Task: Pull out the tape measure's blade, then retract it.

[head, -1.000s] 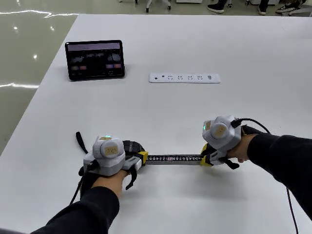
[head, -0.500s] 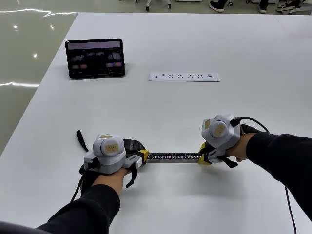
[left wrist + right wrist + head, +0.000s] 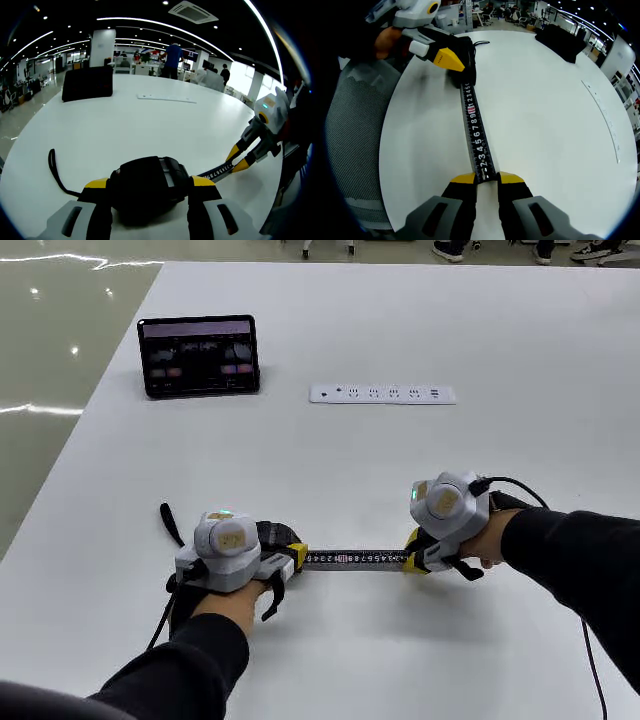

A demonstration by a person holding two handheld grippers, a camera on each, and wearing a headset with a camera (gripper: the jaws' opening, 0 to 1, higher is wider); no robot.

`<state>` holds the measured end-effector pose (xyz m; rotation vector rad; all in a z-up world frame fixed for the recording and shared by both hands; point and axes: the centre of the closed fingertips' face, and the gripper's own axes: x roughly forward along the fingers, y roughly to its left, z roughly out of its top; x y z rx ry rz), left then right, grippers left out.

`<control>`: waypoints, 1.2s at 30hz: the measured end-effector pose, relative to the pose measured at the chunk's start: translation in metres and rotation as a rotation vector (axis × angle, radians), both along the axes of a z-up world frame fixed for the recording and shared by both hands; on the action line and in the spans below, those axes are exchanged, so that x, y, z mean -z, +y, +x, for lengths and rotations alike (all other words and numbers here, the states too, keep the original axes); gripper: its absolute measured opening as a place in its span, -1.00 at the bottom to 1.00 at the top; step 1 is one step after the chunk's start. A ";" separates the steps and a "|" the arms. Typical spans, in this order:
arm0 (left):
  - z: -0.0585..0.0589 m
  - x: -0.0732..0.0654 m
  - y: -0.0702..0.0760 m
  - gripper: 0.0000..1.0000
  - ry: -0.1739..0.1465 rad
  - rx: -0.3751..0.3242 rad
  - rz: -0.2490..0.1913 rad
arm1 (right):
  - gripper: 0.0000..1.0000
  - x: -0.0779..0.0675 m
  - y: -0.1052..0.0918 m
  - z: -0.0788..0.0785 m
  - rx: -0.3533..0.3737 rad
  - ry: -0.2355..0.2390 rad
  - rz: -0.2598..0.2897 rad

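Broadly, the white table [image 3: 420, 330] lies bare between the grippers and the power strip [image 3: 382, 394], and the tablet [image 3: 199, 355] stands propped near the left edge, well apart from the work. The tape measure [image 3: 275, 538] sits on the near part of the table, clamped at its black case between the left gripper's [image 3: 285, 565] yellow-tipped jaws. Its blade [image 3: 355, 559] runs flat along the tabletop from left to right across the person. The right gripper [image 3: 412, 562] pinches the blade's free end. A black strap [image 3: 171, 524] trails from the case toward the left edge. The right gripper view makes the blade's [image 3: 475, 127] numbers readable, rising toward the case. The left gripper view looks over the case [image 3: 147, 187] to people beyond the table's far edge.
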<state>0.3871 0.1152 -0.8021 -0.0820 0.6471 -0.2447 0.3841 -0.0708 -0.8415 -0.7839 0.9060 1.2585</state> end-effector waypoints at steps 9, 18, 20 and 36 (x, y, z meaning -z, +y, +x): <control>0.000 0.000 0.000 0.13 -0.001 0.000 -0.002 | -0.78 0.000 0.005 0.000 0.006 0.002 0.009; 0.000 0.000 0.001 0.13 -0.003 0.001 0.000 | -0.78 0.000 0.009 0.000 0.008 0.004 0.017; 0.000 0.000 0.001 0.13 -0.003 0.002 0.000 | -0.78 0.000 0.010 0.000 0.006 0.003 0.019; 0.000 0.000 0.001 0.13 -0.001 0.002 -0.003 | -0.77 0.000 0.016 0.000 0.002 0.002 0.025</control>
